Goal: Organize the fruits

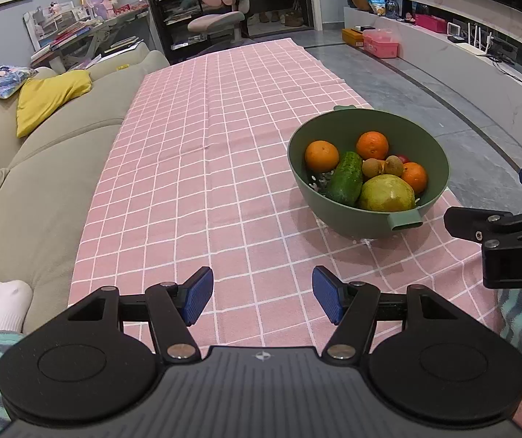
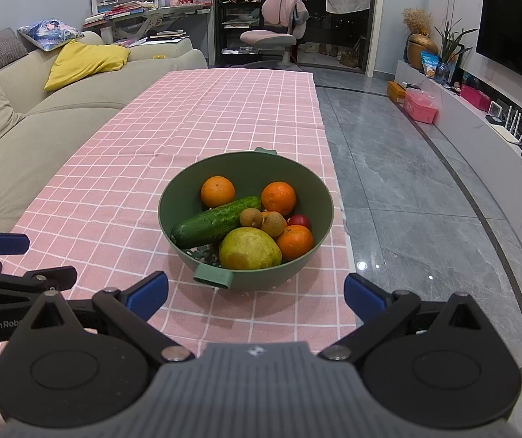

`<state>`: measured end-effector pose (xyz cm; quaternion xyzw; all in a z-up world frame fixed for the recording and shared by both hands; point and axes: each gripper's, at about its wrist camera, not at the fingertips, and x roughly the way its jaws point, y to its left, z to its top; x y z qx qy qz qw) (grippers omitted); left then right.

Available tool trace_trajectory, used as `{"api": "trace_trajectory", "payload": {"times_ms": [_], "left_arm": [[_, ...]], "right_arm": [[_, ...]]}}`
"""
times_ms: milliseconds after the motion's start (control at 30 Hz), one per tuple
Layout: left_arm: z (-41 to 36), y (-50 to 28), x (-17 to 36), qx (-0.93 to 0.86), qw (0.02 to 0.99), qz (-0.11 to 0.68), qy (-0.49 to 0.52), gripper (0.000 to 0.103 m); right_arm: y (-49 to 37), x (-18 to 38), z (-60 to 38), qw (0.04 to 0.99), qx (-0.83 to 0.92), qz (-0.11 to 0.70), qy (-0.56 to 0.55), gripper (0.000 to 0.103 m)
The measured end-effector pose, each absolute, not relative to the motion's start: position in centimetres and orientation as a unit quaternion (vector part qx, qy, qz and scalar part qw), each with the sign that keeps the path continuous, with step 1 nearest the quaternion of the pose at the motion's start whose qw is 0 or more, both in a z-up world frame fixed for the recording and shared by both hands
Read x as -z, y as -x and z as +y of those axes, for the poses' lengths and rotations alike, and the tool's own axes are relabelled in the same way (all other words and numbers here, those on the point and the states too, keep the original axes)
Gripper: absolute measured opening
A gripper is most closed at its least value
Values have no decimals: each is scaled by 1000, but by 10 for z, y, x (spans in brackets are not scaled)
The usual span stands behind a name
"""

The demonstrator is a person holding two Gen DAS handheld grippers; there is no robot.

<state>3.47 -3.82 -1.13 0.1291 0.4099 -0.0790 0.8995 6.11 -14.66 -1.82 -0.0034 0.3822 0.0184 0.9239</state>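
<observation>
Pink checked cloth [image 2: 122,168], both grippers low and level.
Left gripper [image 1: 263,297] and right gripper [image 2: 256,294] spread wide, empty; bowl [image 2: 319,197] of fruit just ahead of right fingers, clear of both.

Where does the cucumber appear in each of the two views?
Left wrist view: cucumber right of centre, standing steeply inside the green bowl.
Right wrist view: cucumber near centre, lying diagonally, left in the bowl.
Shared landmark: the large yellow-green fruit beside it.

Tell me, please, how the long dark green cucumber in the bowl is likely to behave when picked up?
The long dark green cucumber looks firm, so probably stiff. It leans on the green plastic bowl wall beside the yellow-green pear, so lifting may shift neighbours. Its round shape could roll if set down.
</observation>
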Motion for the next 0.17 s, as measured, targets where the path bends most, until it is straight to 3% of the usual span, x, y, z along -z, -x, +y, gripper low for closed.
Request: {"api": "trace_trajectory", "payload": {"times_ms": [167], "left_arm": [[-39,-34,11,82,902,405,-127,74]], "right_arm": [[-61,18,-147,924,-18,382,3,99]]}}
